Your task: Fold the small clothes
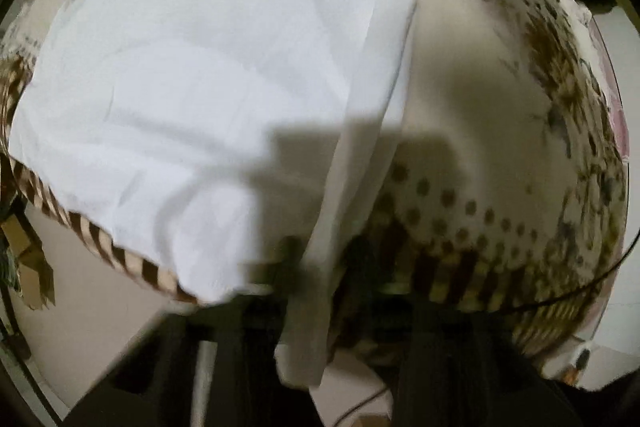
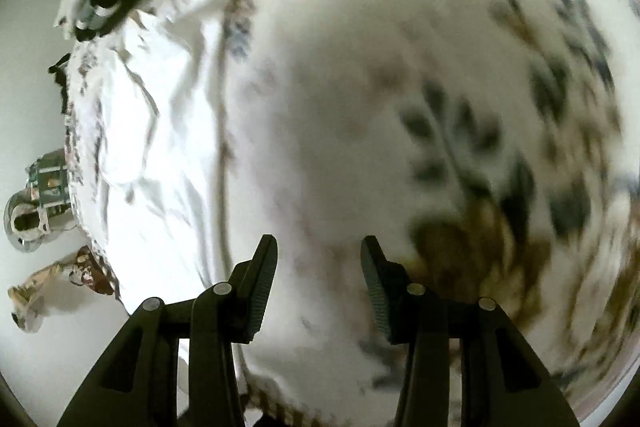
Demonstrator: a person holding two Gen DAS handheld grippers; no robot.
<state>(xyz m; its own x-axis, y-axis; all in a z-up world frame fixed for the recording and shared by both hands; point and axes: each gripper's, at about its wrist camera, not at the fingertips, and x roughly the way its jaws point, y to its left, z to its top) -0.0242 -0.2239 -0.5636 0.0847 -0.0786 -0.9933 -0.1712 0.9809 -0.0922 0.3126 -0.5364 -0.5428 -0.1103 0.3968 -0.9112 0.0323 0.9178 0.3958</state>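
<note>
The right gripper (image 2: 319,267) stood with its jaws spread wide, nothing between them. The left gripper (image 1: 320,307) sat dark and blurred (its jaw state unreadable).

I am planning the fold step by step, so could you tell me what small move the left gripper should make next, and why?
Probably carry the held strip across onto the garment's body. The left gripper seems shut on a long edge of the white garment, which lies spread on the patterned bedspread; blur hides the fingertips. The right gripper is open and empty over bare bedspread.
</note>
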